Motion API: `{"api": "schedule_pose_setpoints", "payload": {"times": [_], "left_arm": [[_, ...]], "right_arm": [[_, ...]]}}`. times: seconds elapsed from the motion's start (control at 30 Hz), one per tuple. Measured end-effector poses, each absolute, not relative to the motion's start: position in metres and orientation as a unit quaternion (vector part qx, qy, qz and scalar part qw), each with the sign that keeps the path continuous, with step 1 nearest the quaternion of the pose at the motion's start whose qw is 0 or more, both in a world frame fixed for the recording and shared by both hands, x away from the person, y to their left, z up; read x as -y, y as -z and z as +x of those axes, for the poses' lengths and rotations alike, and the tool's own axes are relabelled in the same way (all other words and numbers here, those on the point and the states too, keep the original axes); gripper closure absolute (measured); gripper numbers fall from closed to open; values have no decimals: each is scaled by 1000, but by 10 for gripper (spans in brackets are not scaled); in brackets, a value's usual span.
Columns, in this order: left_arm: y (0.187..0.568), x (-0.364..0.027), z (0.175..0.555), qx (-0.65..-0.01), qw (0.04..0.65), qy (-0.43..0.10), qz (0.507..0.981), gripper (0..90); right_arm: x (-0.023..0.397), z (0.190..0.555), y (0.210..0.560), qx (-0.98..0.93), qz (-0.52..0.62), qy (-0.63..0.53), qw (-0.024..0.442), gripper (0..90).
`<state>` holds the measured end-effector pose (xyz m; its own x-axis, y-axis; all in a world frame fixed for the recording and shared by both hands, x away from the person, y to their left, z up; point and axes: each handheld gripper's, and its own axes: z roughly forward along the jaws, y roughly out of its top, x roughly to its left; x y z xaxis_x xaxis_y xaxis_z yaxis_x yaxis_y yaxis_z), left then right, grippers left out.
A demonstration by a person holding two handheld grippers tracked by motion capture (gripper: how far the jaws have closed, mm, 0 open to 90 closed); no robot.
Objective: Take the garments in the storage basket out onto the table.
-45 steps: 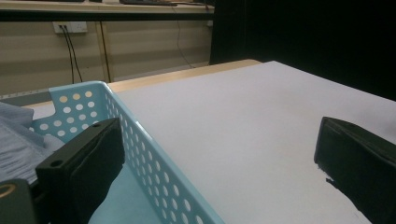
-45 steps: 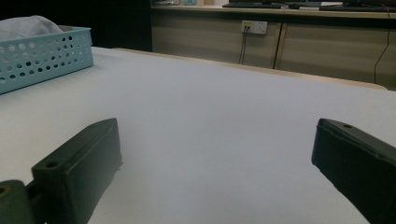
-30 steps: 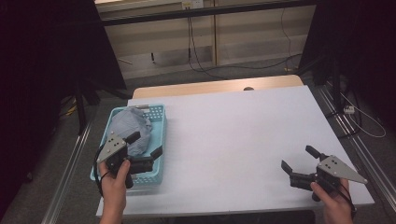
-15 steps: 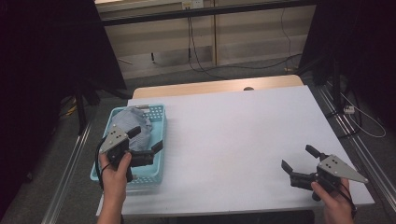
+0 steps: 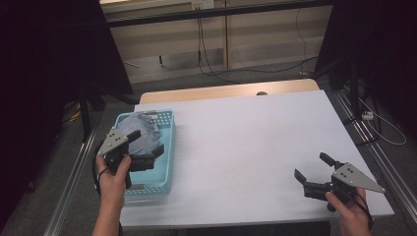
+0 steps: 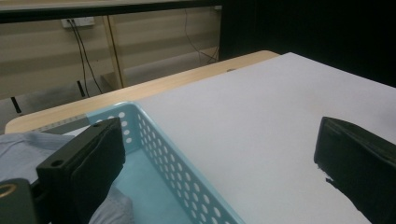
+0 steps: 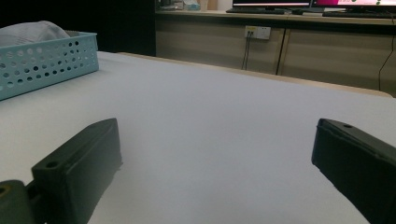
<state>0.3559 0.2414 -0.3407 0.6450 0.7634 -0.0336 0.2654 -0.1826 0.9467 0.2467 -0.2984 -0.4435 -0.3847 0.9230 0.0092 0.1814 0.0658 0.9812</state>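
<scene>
Left claw (image 5: 145, 150) is being held wide over the basket (image 5: 167, 147) where the cloth (image 5: 140, 130) is lying ungrasped, while the right claw (image 5: 313, 172), also wide, is being kept empty over the bench (image 5: 246, 147), so everything is left.

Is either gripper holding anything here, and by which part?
Nothing is held. The left gripper is open over the basket and cloth; the right gripper is open above the table.
</scene>
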Motion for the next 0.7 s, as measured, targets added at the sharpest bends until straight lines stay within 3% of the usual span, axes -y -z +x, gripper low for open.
{"api": "schedule_pose_setpoints", "payload": {"times": [0.7], "left_arm": [[347,-250,384,-365,535,-224,729,23]], "right_arm": [[301,246,443,-639,431,-532,350,11]]}}
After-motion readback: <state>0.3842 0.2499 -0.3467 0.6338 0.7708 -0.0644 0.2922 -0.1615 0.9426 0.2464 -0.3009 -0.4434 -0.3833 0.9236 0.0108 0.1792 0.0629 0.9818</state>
